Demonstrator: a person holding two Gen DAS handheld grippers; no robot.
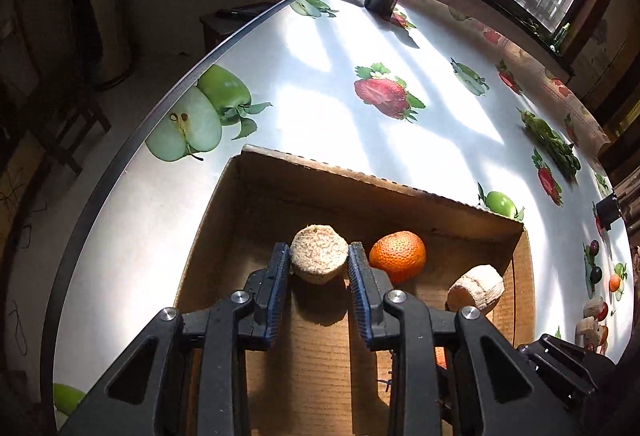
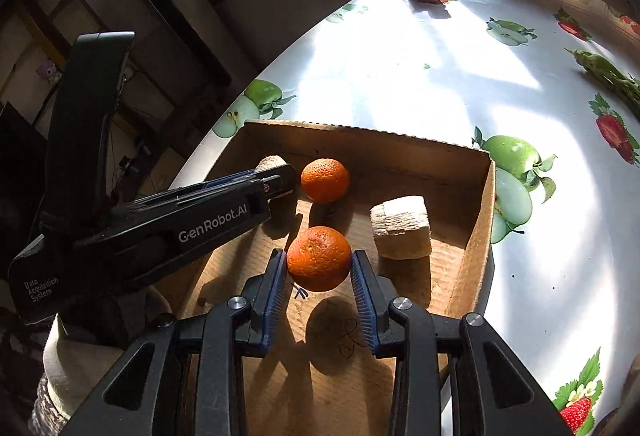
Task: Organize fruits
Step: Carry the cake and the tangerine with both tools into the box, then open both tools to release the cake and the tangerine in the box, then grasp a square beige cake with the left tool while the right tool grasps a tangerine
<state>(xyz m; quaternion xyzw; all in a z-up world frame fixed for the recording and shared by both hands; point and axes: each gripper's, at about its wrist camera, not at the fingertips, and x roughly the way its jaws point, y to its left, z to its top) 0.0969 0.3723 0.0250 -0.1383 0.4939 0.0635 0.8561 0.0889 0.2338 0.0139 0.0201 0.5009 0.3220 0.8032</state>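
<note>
Your right gripper (image 2: 319,264), clamped on an orange (image 2: 319,258), and left gripper (image 1: 319,256), clamped on a tan rough-skinned fruit (image 1: 319,252), both hang above the cardboard box (image 2: 478,236) floor, left nearer its far wall.

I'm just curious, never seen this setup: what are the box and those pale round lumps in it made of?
The box looks like plain brown corrugated cardboard: matte, with a ribbed floor and a fluted cut rim. The pale lumps, one held in the left gripper and one lying loose, look rough, fibrous and dull, perhaps peeled sugarcane or similar plant pieces; I can't be sure.
</note>
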